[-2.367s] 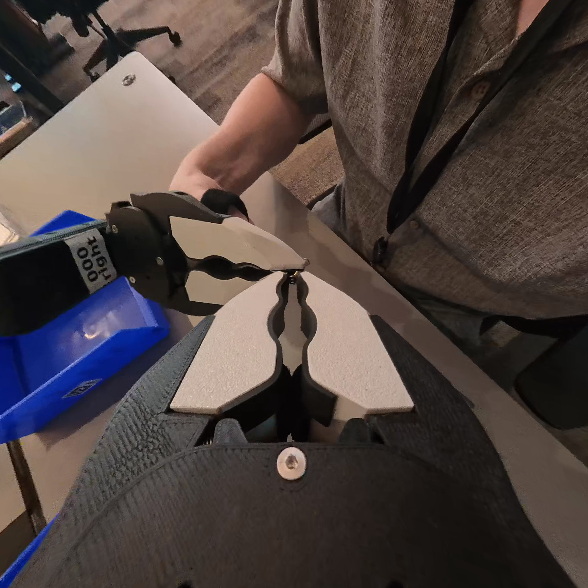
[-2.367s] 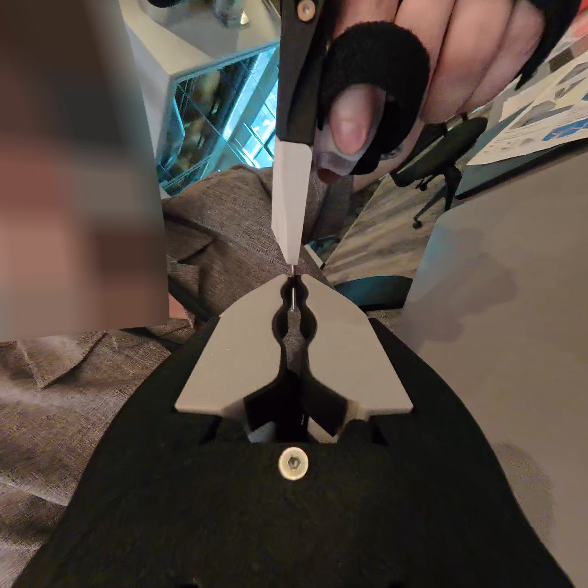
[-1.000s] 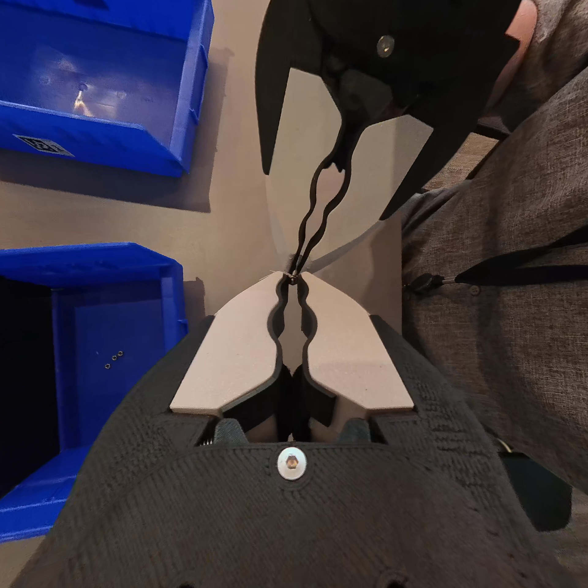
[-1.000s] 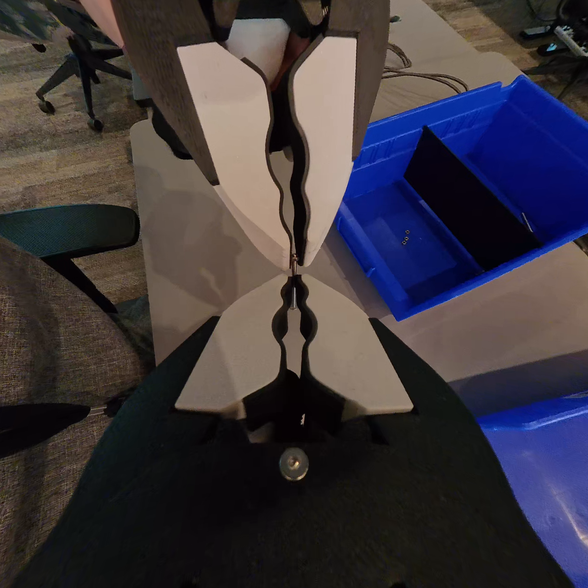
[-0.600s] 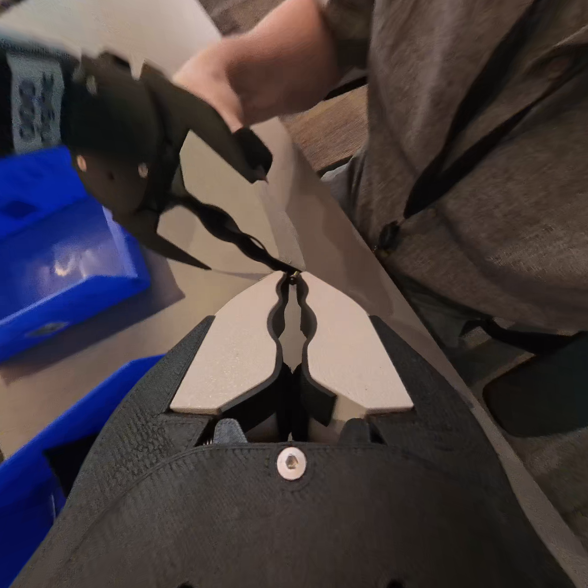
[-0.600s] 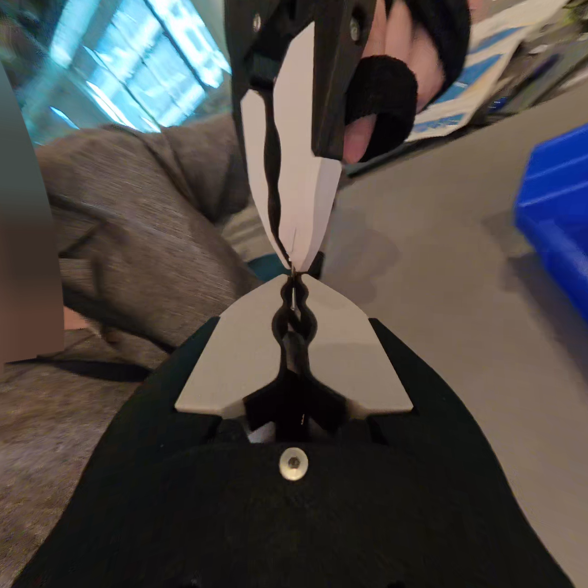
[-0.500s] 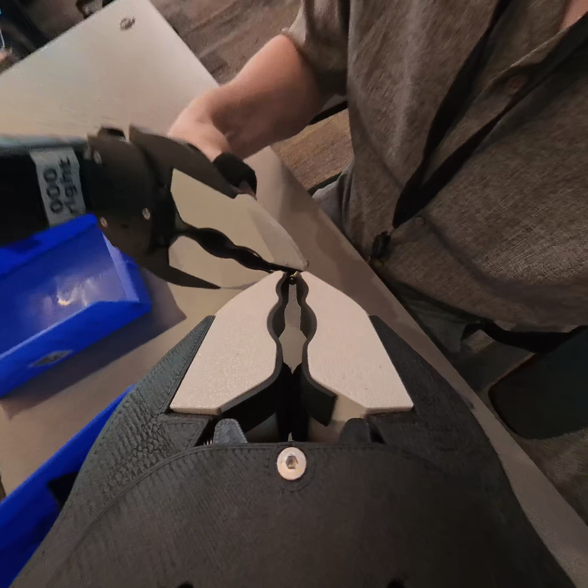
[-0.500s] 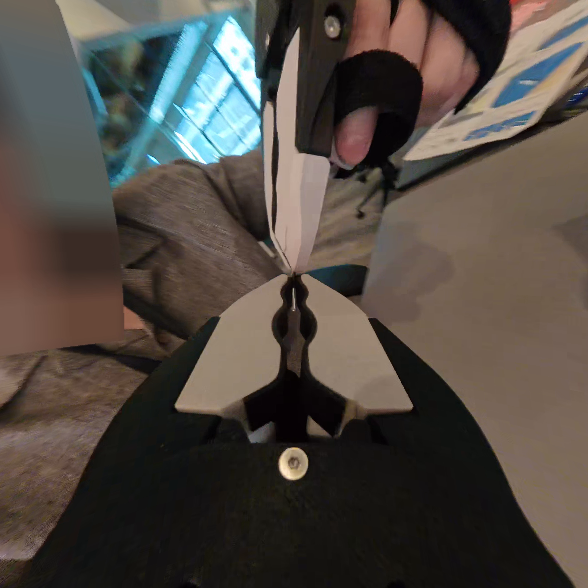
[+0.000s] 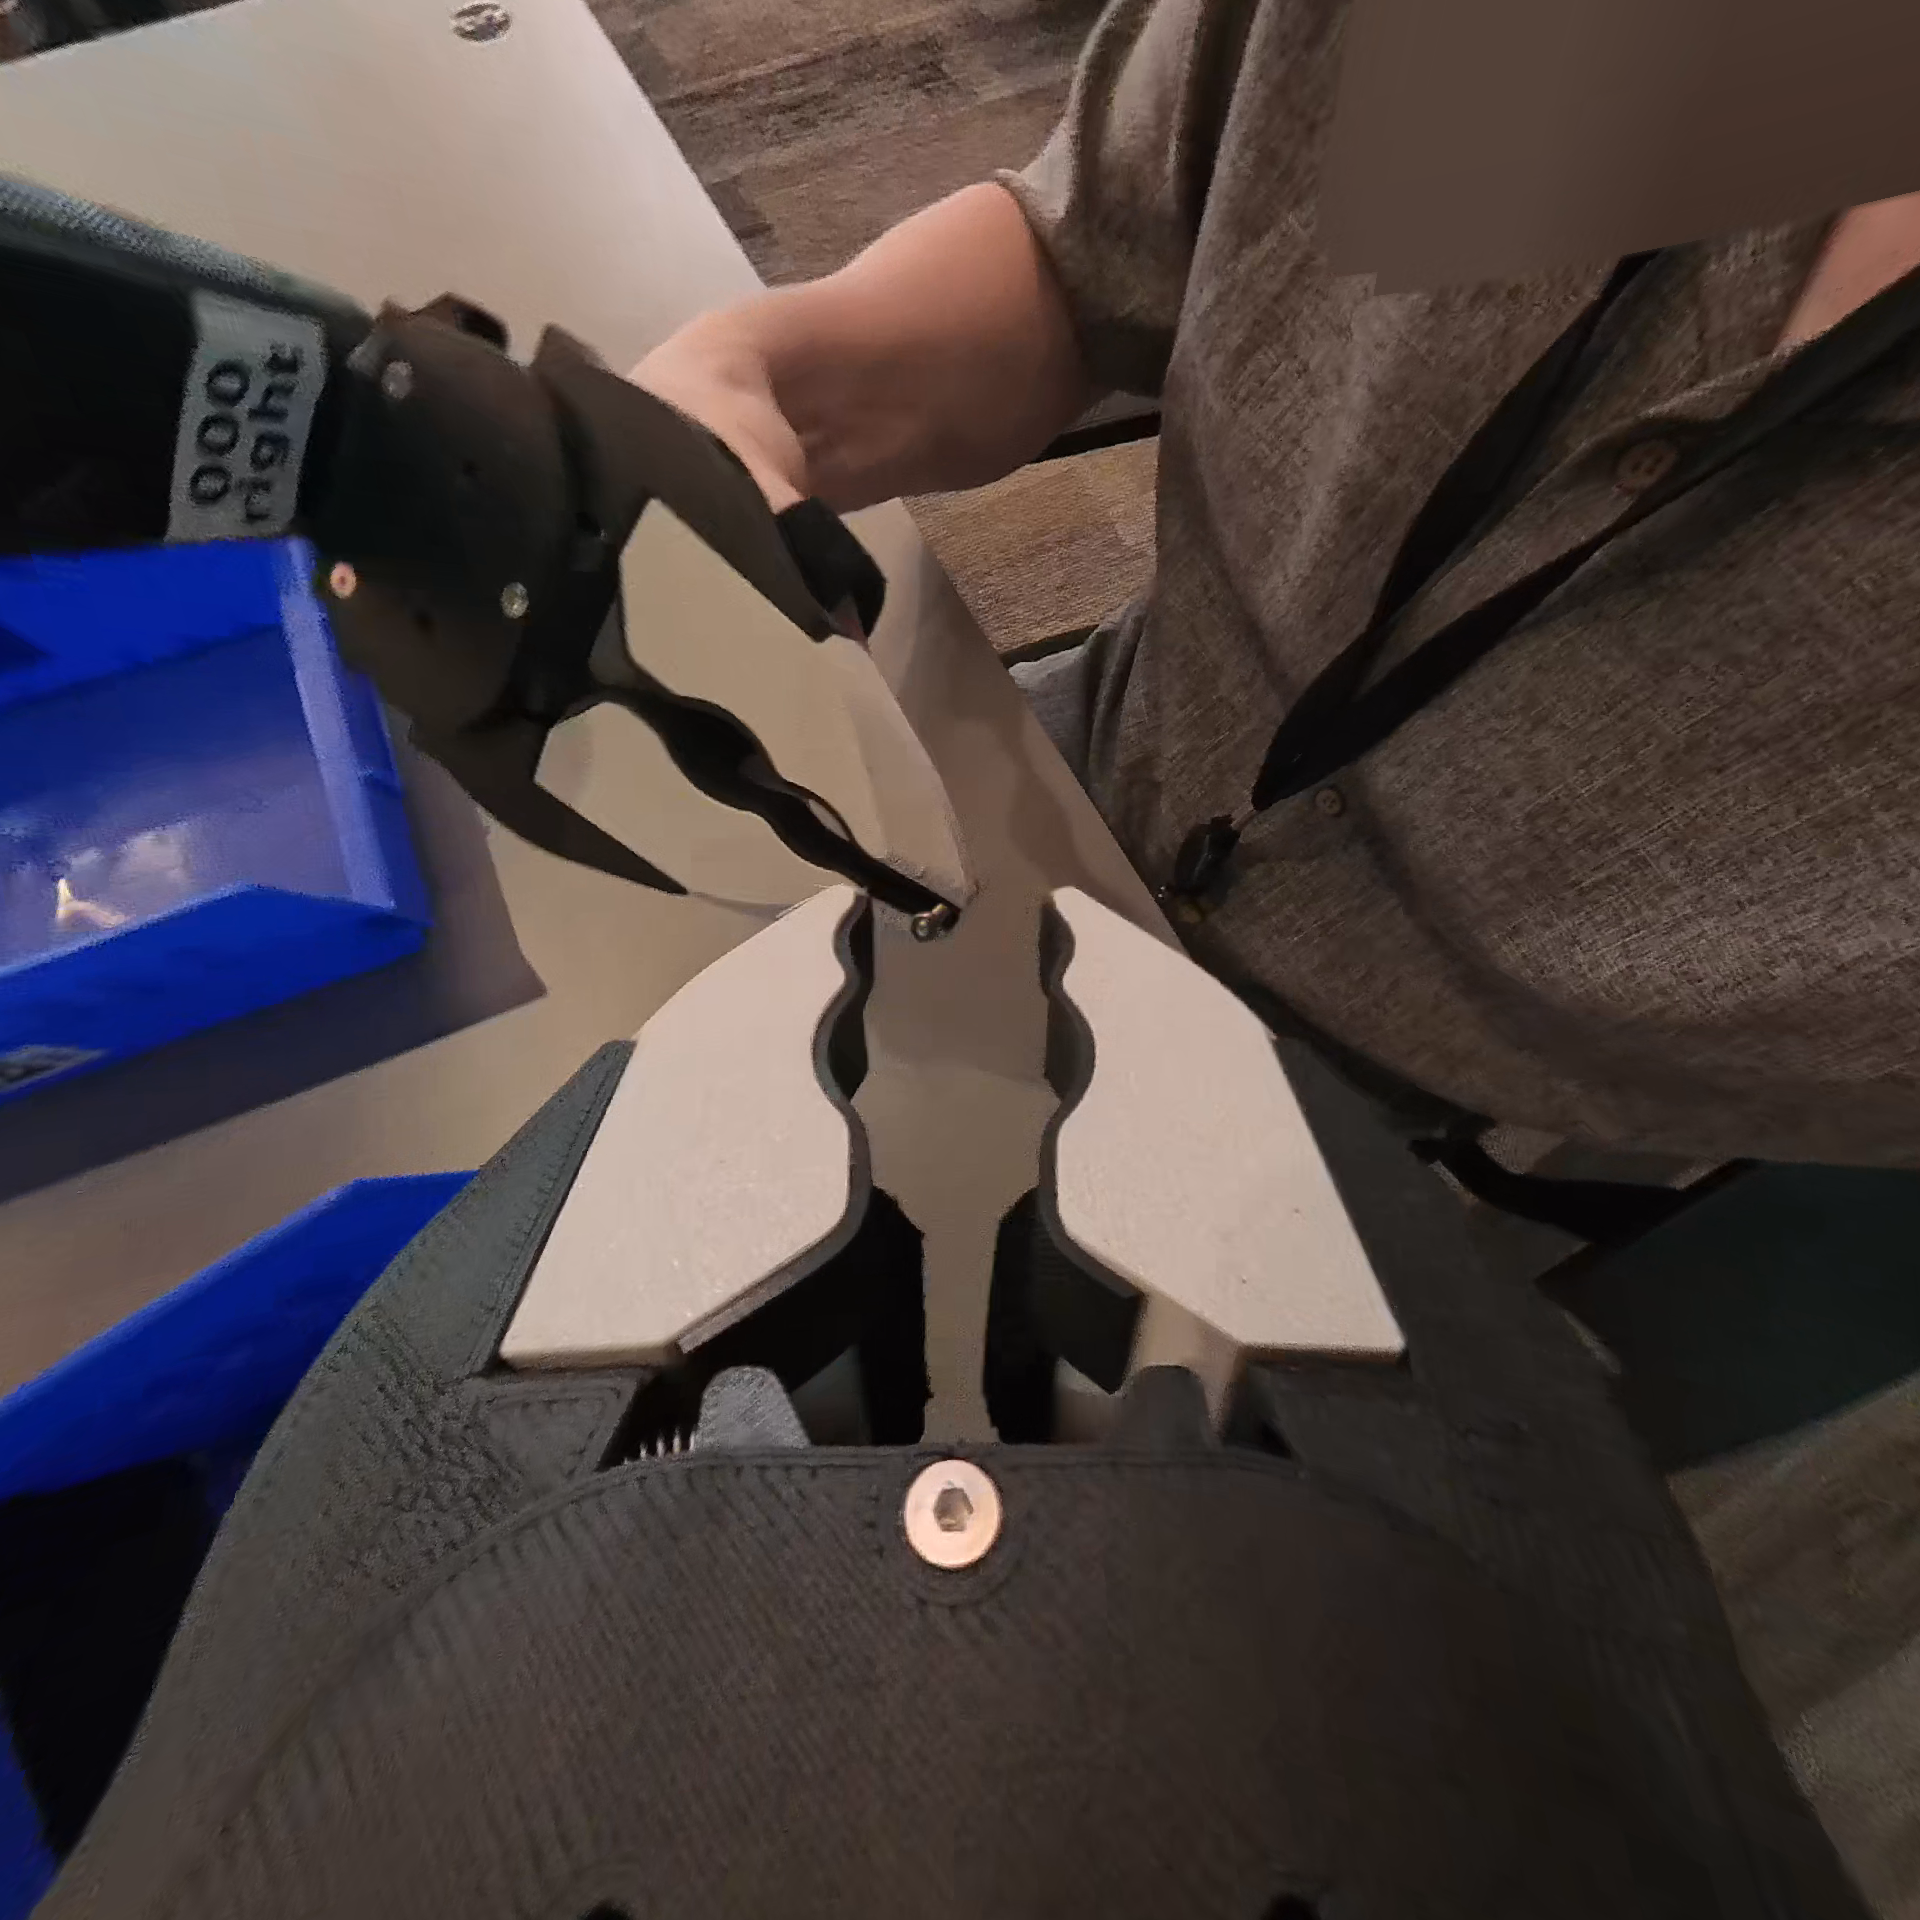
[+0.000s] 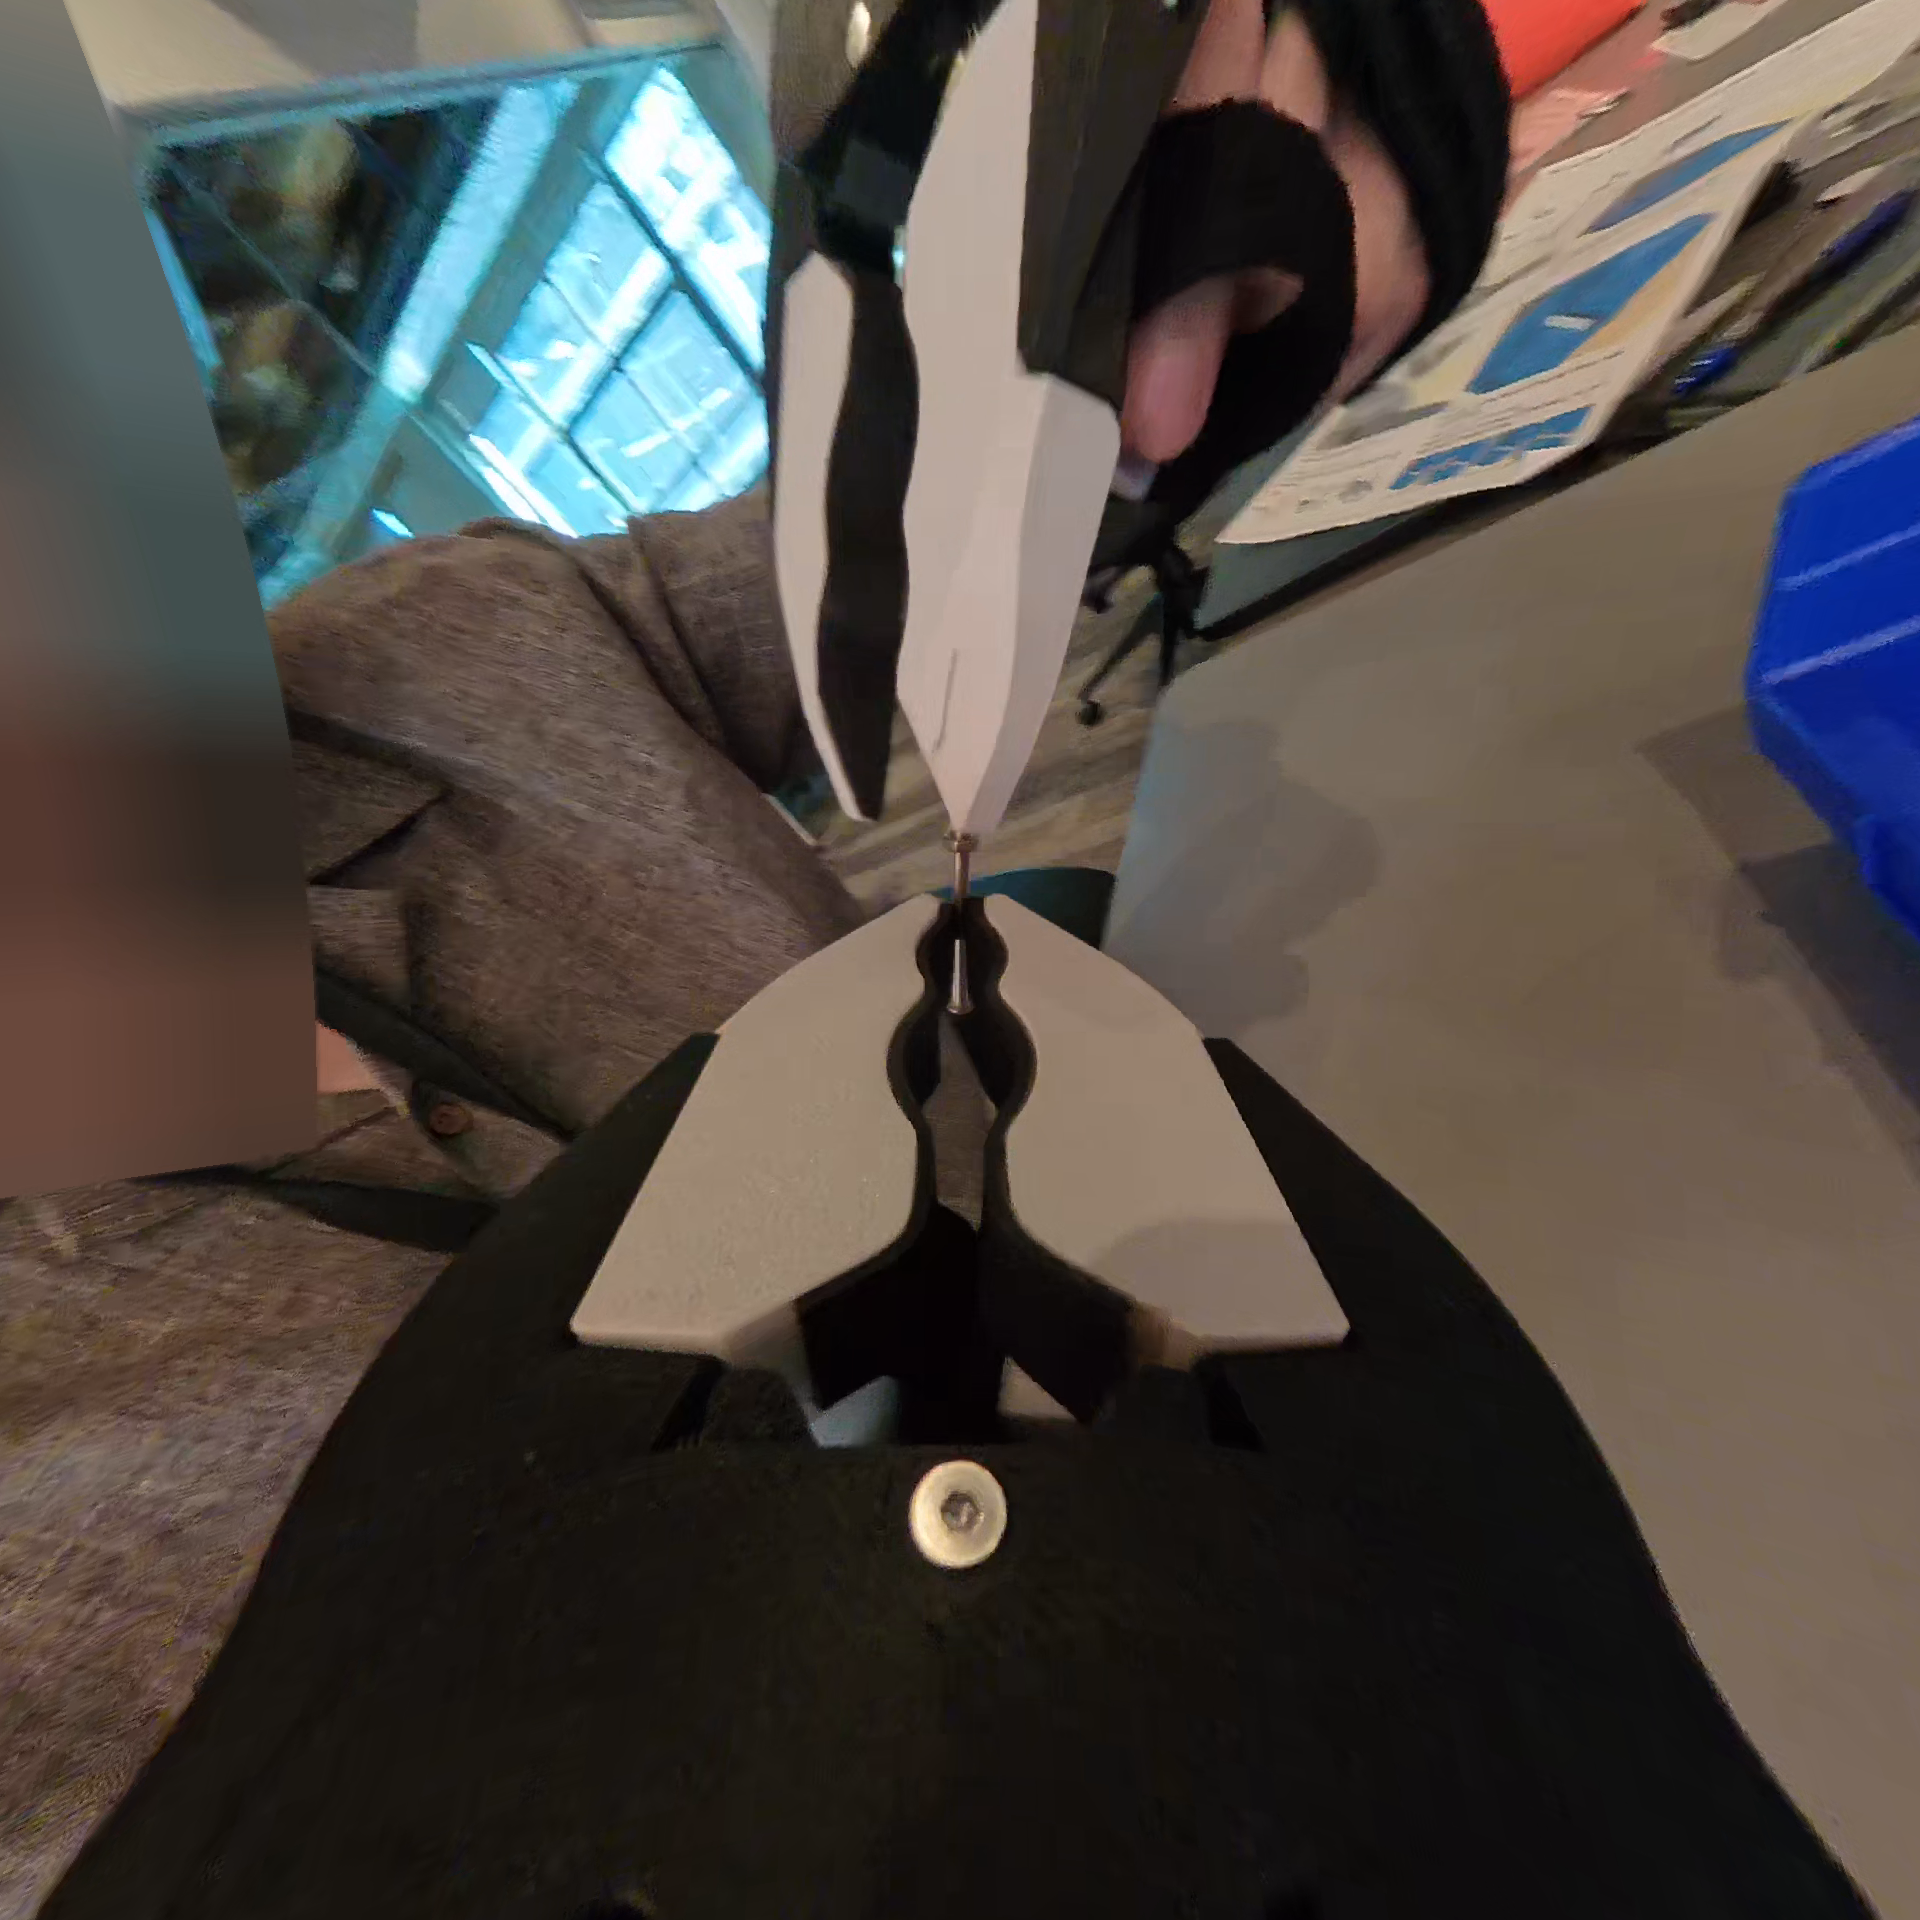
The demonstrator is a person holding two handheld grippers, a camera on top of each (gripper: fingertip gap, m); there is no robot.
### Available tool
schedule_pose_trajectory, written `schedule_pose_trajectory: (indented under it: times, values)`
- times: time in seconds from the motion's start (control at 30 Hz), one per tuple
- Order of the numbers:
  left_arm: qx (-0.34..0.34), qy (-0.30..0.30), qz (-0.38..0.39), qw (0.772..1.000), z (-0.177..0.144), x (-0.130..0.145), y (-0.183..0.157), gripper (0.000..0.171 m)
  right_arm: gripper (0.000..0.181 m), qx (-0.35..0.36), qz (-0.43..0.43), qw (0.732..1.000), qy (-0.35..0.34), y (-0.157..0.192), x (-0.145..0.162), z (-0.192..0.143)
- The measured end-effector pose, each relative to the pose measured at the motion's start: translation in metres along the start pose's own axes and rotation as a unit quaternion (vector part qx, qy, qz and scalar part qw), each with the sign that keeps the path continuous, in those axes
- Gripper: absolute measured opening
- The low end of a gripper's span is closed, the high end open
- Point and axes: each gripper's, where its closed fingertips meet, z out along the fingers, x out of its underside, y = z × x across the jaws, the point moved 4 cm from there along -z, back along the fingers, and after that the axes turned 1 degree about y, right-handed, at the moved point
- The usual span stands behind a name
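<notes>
My right gripper [image 10: 958,914] is shut on a thin metal screw [image 10: 957,971] that sticks out past its tips, with a small nut [image 10: 958,844] on the far end. My left gripper [image 9: 951,904] is open, and the nut [image 9: 932,922] sits between its fingertips, nearer the left one. In the right wrist view the left gripper [image 10: 923,816] points down at the screw from above, jaws apart, one tip right at the nut. In the left wrist view the right gripper [image 9: 935,896] comes in from the upper left. Both are held above the table edge.
Two blue bins [image 9: 208,779] [image 9: 208,1351] stand on the grey table [image 9: 312,208] to the left. Another blue bin [image 10: 1849,675] is at the right. A person in a grey shirt [image 9: 1507,727] sits close behind. Printed sheets [image 10: 1507,416] lie farther off. Left and right tips are no more than a few centimetres apart.
My left gripper was shut tip to tip on the screw's end and has now opened and let go. The right gripper still holds the screw. Both grippers turned in the hands.
</notes>
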Motion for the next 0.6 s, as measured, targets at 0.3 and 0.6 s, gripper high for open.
schedule_pose_trajectory:
  times: [0.3, 0.6]
  values:
    - [-0.14, 0.075, -0.204, 0.966, -0.008, 0.028, 0.037, 0.016, 0.002, 0.344, -0.145, 0.923, 0.095, -0.023, -0.003, -0.011]
    - [-0.148, 0.088, -0.294, 0.94, 0.009, 0.042, 0.039, 0.024, 0.002, 0.422, -0.163, 0.88, 0.141, -0.032, -0.001, -0.008]
